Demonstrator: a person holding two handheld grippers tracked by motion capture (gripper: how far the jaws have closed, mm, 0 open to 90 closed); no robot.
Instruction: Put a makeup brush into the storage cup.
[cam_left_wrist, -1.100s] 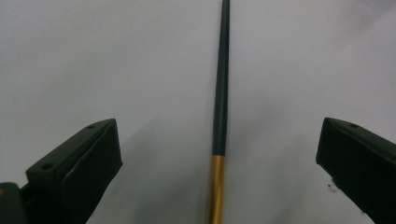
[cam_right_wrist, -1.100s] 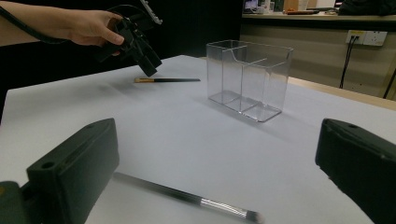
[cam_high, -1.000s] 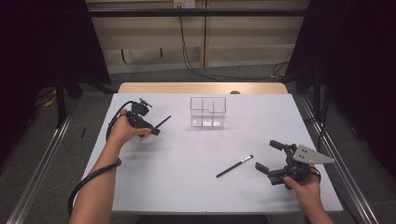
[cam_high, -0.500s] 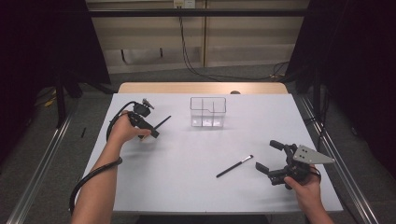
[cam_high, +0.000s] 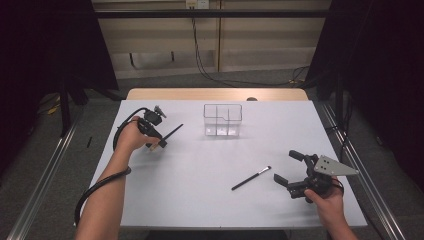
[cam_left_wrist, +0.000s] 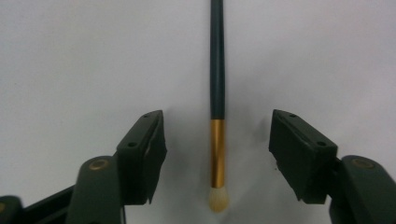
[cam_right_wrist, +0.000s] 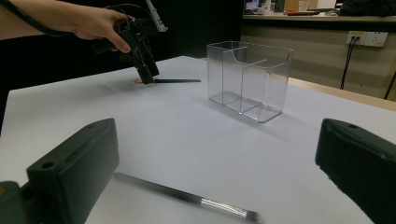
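Jaws on the left gripper (cam_high: 159, 142) have just been closing around the gold-banded brush (cam_left_wrist: 217, 140), while both hands and everything on the table sit where they sat a second earlier. Largest in frame, the white table (cam_high: 200, 195) carries a clear two-compartment organizer (cam_high: 222, 120) near its far edge, empty as far as can be seen. To its left, the left gripper points down over the gold-banded brush, whose dark handle runs out toward the organizer. In the left gripper view the brush lies flat on the table between the two pads, with bare table on either side of its gold ferrule: about half closed, nothing gripped yet. Near the front right, the right gripper (cam_high: 290, 167) stands wide open and holds nothing, with the silver-banded brush (cam_high: 251, 178) lying flat just to its left, apart from its jaws. Smallest detail, and the one that matters: the pale bristle tip (cam_left_wrist: 218, 200) sits level with the pads. A clean pick likely calls for closing squarely on the ferrule or the handle, not the bristles, keeping the jaws low enough to catch so thin a thing, then lifting straight before any swing toward the organizer.
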